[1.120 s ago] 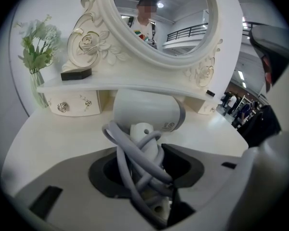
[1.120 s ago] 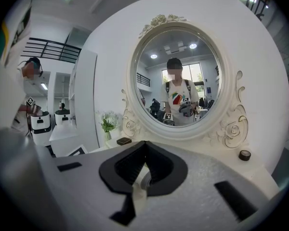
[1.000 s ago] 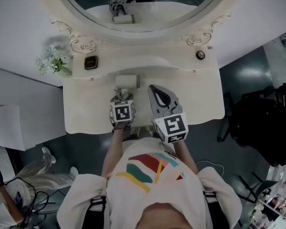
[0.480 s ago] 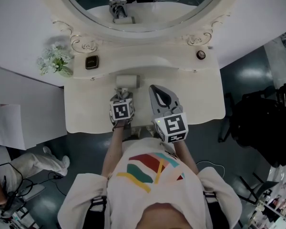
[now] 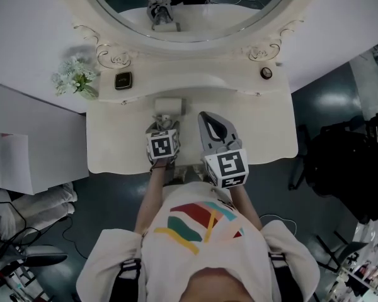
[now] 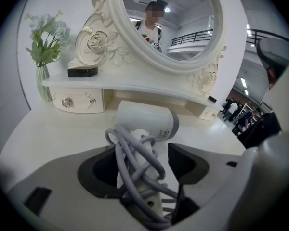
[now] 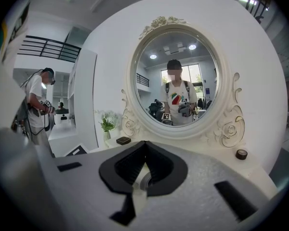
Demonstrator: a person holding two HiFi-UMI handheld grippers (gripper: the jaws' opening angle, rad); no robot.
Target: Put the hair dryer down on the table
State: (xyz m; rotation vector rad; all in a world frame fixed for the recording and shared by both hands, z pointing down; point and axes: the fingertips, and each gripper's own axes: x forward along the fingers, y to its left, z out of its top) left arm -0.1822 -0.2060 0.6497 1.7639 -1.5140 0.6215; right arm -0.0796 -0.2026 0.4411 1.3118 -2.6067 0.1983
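Left gripper view puts the left gripper [image 6: 142,161] nearest us: its fingers are spreading, with the handle of the hair dryer [image 6: 147,121] between them and no pad pressing on it. The grey cord [image 6: 135,150] is looped loosely round that handle. We judge it the main hazard, since a loop could catch a finger when we pull back and drag the dryer, whose barrel lies on the tabletop [image 6: 43,138], toward the front edge. The right gripper [image 7: 143,167] has its fingers pressed together, empty. Farther back, the vase [image 6: 43,83] and mirror [image 6: 168,28] stand well clear.
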